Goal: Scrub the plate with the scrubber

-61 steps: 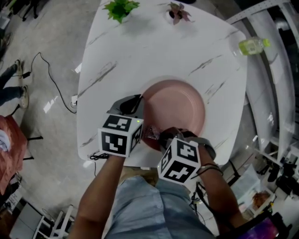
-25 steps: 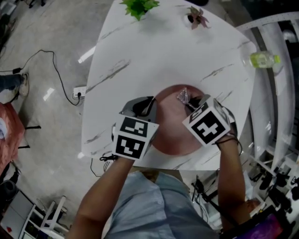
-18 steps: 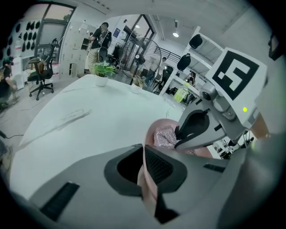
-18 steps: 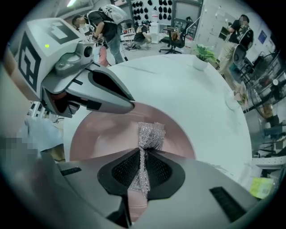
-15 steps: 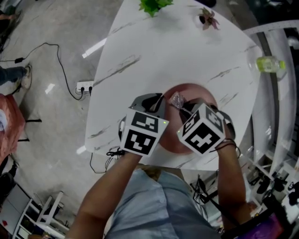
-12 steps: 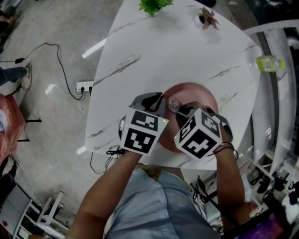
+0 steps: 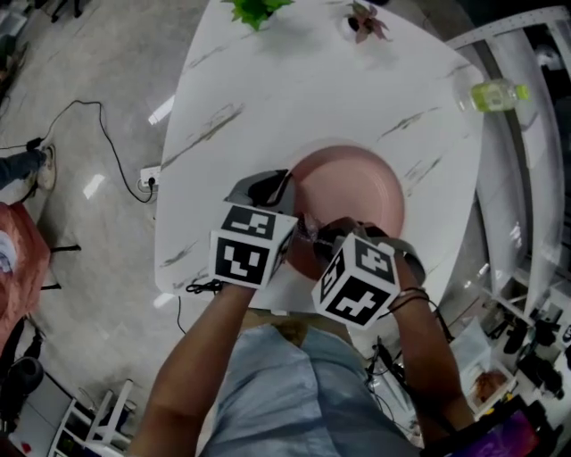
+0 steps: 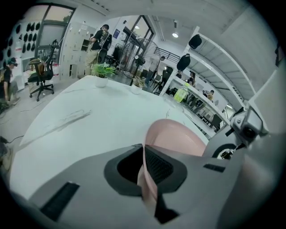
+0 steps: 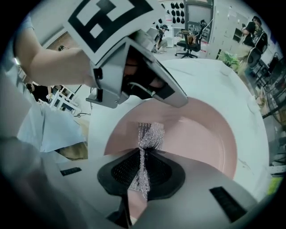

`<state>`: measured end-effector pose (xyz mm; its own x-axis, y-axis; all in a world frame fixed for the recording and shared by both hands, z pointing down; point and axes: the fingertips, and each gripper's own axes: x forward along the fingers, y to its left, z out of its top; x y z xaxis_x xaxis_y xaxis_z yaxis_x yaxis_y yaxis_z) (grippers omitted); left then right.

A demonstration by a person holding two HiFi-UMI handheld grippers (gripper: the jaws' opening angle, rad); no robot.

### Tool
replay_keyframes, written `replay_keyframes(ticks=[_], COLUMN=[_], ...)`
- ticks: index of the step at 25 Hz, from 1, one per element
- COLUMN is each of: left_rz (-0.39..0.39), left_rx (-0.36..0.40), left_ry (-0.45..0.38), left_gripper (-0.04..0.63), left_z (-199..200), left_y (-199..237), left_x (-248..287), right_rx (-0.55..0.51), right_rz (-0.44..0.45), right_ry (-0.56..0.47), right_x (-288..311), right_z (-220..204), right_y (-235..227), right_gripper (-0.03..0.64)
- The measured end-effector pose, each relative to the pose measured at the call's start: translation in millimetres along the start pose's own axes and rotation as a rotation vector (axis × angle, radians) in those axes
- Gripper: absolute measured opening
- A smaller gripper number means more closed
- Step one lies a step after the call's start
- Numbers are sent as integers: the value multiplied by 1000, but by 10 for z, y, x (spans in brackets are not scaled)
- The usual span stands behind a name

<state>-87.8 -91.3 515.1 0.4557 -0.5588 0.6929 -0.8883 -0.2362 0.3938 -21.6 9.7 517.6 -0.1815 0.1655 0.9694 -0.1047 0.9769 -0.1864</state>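
Note:
A pink plate (image 7: pixel 352 189) lies on the white marble table (image 7: pixel 294 98) near its front edge. My left gripper (image 7: pixel 284 201) is shut on the plate's left rim (image 8: pixel 145 154), which runs edge-on between the pads. My right gripper (image 7: pixel 314 234) is shut on a silvery mesh scrubber (image 9: pixel 147 136), pinched upright between the pads with its free end on the plate's near-left inner surface (image 9: pixel 196 134). In the right gripper view the left gripper (image 9: pixel 172 96) sits just beyond the scrubber at the plate's rim.
Two small potted plants (image 7: pixel 252 11) (image 7: pixel 364 20) stand at the table's far edge. A green bottle (image 7: pixel 498 93) lies on a shelf rail at the right. A power strip and cable (image 7: pixel 147 178) lie on the floor to the left. Chairs and people are far off.
My right gripper has carried the scrubber from the plate's far middle back to its near-left part, close beside the left gripper. The left gripper has kept its hold on the rim.

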Motion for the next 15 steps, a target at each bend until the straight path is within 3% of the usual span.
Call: replay_keyframes(ticks=[8,15], left_rz=[-1,1], left_rx=[-3,-4], left_ry=[0,2], left_gripper=[14,14], left_z=[16,17], left_y=[-8,-25], left_x=[-12,-4], right_rx=[100,228], right_rz=[-15,-82], right_ry=[23,49], right_x=[-56,-155], right_z=[-356,-664], right_y=[4,-311], right_gripper=[57,57])
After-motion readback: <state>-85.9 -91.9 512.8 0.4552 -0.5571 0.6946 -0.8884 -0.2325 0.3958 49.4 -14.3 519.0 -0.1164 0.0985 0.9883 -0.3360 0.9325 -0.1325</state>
